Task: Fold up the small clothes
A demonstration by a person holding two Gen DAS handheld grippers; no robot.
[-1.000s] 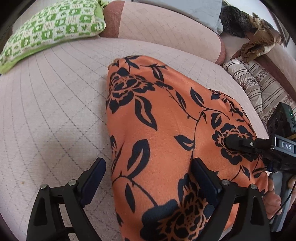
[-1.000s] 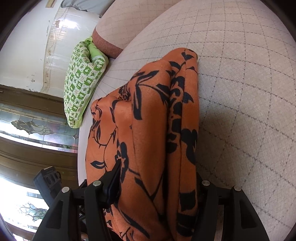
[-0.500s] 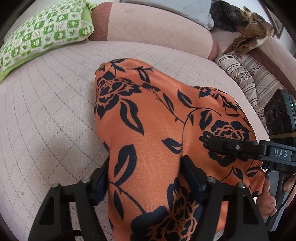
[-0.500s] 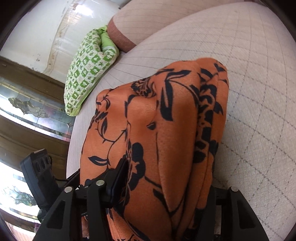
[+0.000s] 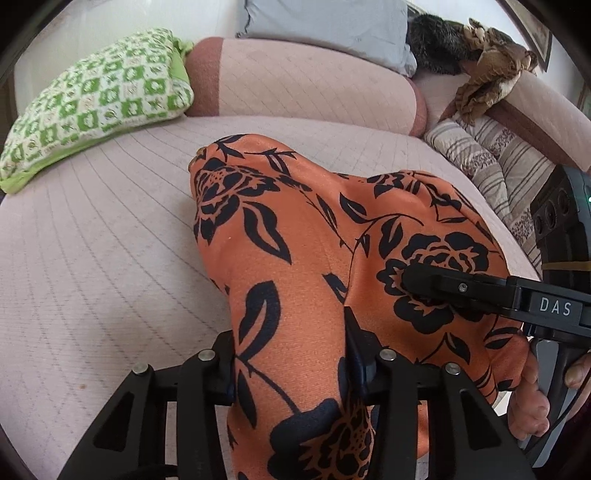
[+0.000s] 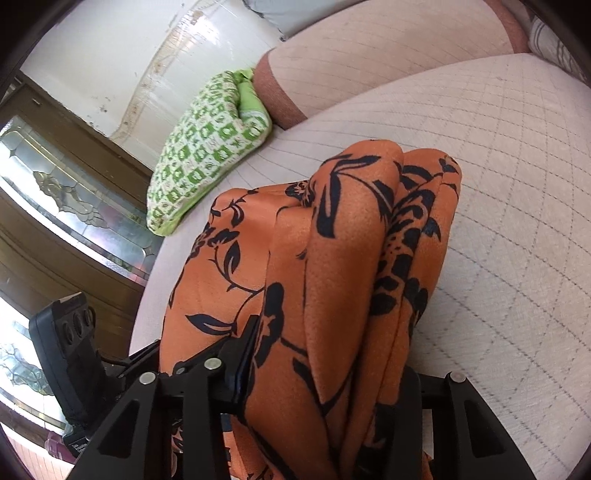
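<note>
An orange garment with a black flower print [image 5: 295, 240] lies bunched on the quilted pink bed [image 5: 92, 258]. Its near edge is lifted. My left gripper [image 5: 290, 362] has its jaws closing, and both pads press a fold of that cloth. In the right wrist view the same garment [image 6: 332, 258] hangs in thick folds. My right gripper [image 6: 328, 373] is also closing, its pads pressing on the bundle. The right gripper's finger [image 5: 443, 284] lies across the cloth at the right, with a hand [image 5: 528, 402] below it.
A green checked pillow [image 5: 92, 122] lies at the far left, also seen as the pillow [image 6: 207, 147]. Behind the garment runs a pink bolster [image 5: 306, 85] under a grey pillow [image 5: 325, 26]. A striped cloth [image 5: 487, 155] and brown fabric [image 5: 487, 62] lie right.
Both grippers' jaws have narrowed onto the orange garment. Both have risen, and the near edge of the cloth has come up and bunched into taller folds.
</note>
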